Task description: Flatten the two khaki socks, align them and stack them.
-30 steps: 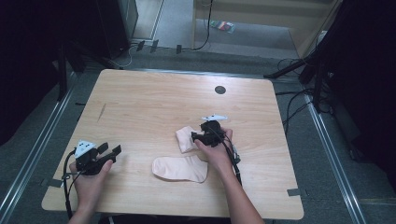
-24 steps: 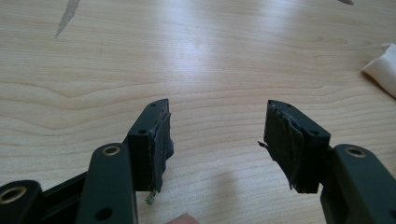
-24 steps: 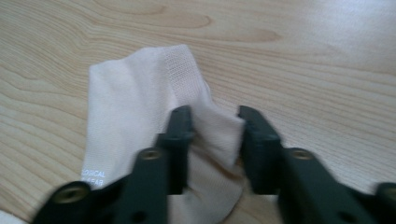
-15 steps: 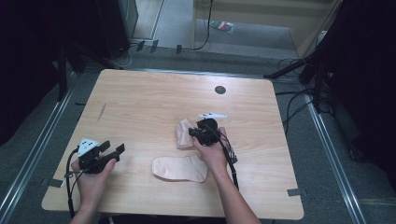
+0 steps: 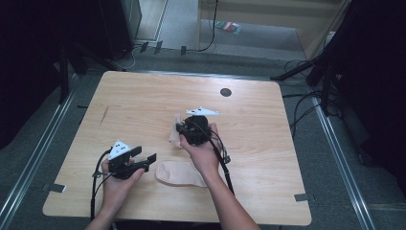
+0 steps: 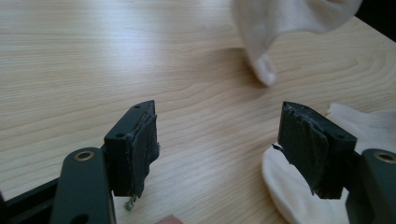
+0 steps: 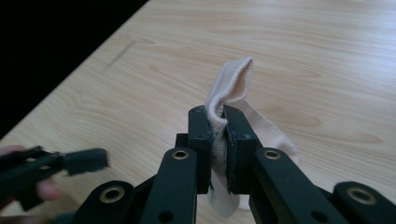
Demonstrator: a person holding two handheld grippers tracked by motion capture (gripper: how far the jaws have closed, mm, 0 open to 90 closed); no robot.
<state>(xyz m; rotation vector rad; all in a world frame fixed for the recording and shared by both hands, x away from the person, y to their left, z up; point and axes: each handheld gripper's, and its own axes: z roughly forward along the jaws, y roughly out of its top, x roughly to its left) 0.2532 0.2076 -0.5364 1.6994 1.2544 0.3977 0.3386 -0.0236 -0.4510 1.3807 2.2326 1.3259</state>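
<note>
High view: two hands reach in from the near edge of a pale wooden desk (image 5: 143, 100), each gripping a black two-jaw tool. The right claw (image 5: 180, 129), near the middle of the desk, pinches a cream sock (image 5: 174, 135) lifted off the surface, a white three-cornered plate on top of the tool and a cable trailing back along the forearm. The left claw (image 5: 144, 156) sits nearer the front left edge, its jaws spread and holding nothing. A second cream sock (image 5: 179, 173) lies flat on the desk between the two hands, just beside the left claw's tips. A small dark round hole (image 5: 225, 92) marks the desk toward its far edge. Left gripper view: the left claw (image 6: 224, 149) stands wide apart over bare wood grain, the flat sock (image 6: 299, 186) lying behind its right jaw and the held sock (image 6: 280, 28) hanging at the top of frame, its lowest tip at or just above the desk. Right gripper view: the right claw (image 7: 218, 149) is pressed together on the held sock (image 7: 229, 88), whose ribbed cuff loops up above the jaws while the rest drapes below them; the other tool shows blurred at lower left.
</note>
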